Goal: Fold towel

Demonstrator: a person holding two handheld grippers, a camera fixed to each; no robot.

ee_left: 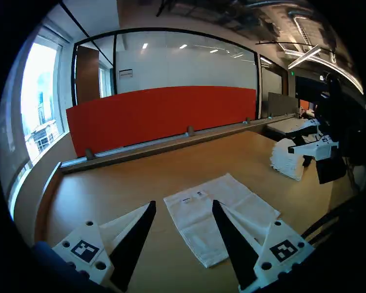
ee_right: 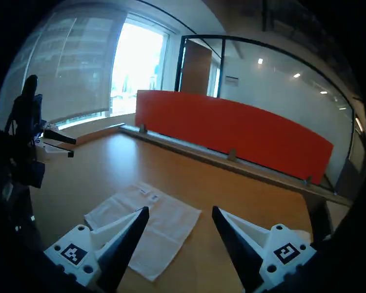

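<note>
I am holding my left gripper [ee_left: 183,207] open above the wooden desk [ee_left: 134,180], its two fingers spread wide and gripping nothing. In the left gripper view the white towel [ee_left: 195,219] is lying flat in the lower centre of the frame, showing between my fingertips, with a small tag [ee_left: 186,199] near its far edge. A stack of folded towels [ee_left: 285,161] is sitting at the right of the frame. My right gripper [ee_right: 180,215] is also gaping open and empty. In the right gripper view the towel is lying in the lower centre-left, partly behind one finger. A red partition [ee_right: 241,132] is running along the desk's far edge.
</note>
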